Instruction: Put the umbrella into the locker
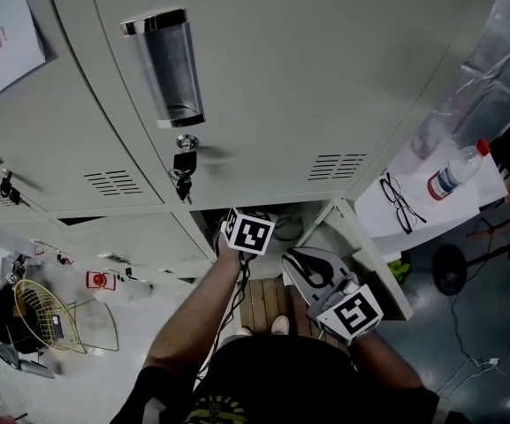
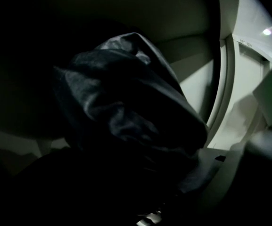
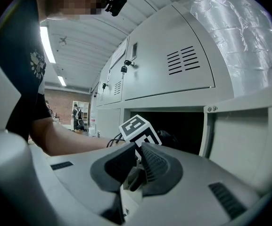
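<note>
Conceivably the umbrella (image 2: 126, 102), pinched in the left gripper (image 2: 143, 192) inside the locker (image 2: 223, 79), snags and drags back out, while the right gripper (image 3: 138, 166) sits pressed together, empty.

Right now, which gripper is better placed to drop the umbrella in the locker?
Left. The left gripper reaches inside the open locker holding the umbrella; the right gripper sits outside, shut and empty.

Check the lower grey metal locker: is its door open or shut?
Open. In the right gripper view the lower grey metal locker shows a dark opening, and its pale grey door stands swung out at the right.
</note>
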Motion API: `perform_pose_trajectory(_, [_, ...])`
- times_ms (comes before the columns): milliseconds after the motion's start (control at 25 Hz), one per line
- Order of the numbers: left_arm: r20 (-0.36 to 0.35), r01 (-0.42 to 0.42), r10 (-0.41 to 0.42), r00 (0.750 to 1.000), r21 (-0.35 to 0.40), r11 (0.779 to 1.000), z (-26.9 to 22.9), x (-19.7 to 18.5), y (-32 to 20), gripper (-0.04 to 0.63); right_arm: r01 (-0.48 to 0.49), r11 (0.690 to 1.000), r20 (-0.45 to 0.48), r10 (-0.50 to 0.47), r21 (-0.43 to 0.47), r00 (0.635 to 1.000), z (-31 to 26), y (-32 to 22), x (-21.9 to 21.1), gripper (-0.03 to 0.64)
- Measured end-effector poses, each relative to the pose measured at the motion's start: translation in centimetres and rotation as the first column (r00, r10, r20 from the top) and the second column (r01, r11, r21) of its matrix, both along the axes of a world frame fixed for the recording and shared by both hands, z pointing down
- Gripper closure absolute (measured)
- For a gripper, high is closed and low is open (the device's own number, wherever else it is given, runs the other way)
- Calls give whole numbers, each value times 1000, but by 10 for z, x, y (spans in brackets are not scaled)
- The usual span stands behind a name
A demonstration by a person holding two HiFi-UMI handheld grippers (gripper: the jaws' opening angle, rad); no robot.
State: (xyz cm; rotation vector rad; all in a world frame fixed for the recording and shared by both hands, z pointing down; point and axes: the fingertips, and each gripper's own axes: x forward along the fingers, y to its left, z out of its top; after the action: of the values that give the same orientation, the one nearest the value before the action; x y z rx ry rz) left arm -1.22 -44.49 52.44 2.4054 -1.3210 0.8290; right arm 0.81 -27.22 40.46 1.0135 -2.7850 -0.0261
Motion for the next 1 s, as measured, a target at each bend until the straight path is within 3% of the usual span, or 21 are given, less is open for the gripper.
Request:
perform_pose_trajectory(320, [17,55,-55,998,21,998,1,-15,-10,265,-5,1000,9,5,-11,1000,-1,0,0,581])
perform_pose_trajectory(560, [-15,90,-90,996,1,996,4,-23,-16,235,-6,1000,16,6,-13,1000,-2,0,-3,581])
perform_pose_trajectory(1000, [-23,108,-108,994,-3,994,5,-25,-17,204,-6,1000,21,6,-28,1000,1,5,-3,581])
